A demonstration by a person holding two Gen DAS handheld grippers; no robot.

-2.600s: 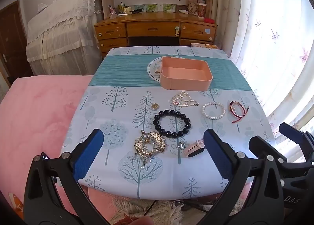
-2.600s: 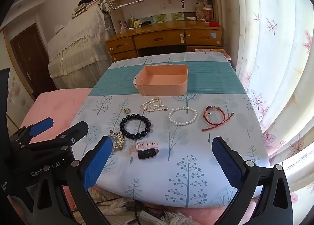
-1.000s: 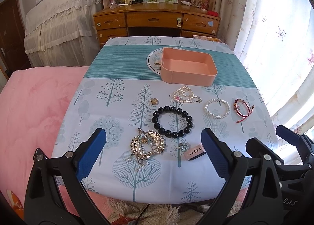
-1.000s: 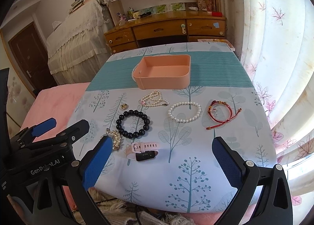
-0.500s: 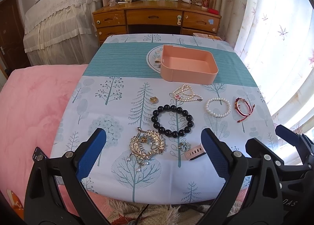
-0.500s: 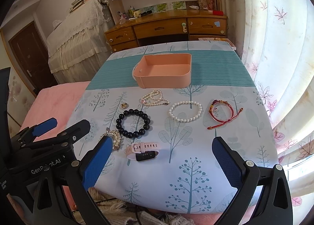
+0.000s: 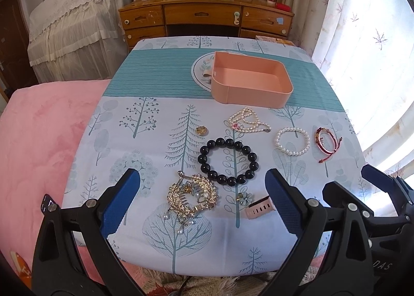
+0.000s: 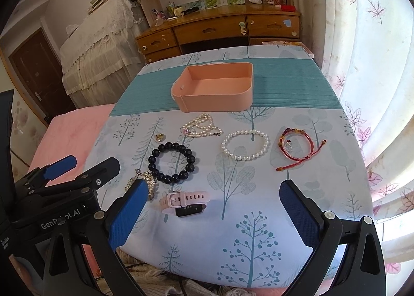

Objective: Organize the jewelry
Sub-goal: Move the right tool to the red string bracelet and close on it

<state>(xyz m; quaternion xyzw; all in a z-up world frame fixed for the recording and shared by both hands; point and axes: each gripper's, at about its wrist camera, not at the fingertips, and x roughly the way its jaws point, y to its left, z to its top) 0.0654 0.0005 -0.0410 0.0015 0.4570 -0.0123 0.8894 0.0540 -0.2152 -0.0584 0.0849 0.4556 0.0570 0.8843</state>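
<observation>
Both tools, the left tool (image 7: 200, 200) and the right tool (image 8: 212, 208), are wide open and hold nothing. At frame centre, the black bead bracelet (image 7: 228, 160) lies between them and the pink tray (image 7: 251, 80).

Left wrist view raised above the near edge of the tree-print cloth tabletop (image 7: 124, 125), facing the far wooden desk (image 7: 204, 15), right wrist view just beside it to the right, same heading, both sharing the tabletop and peach rectangular plastic tray (image 8: 214, 99)
</observation>
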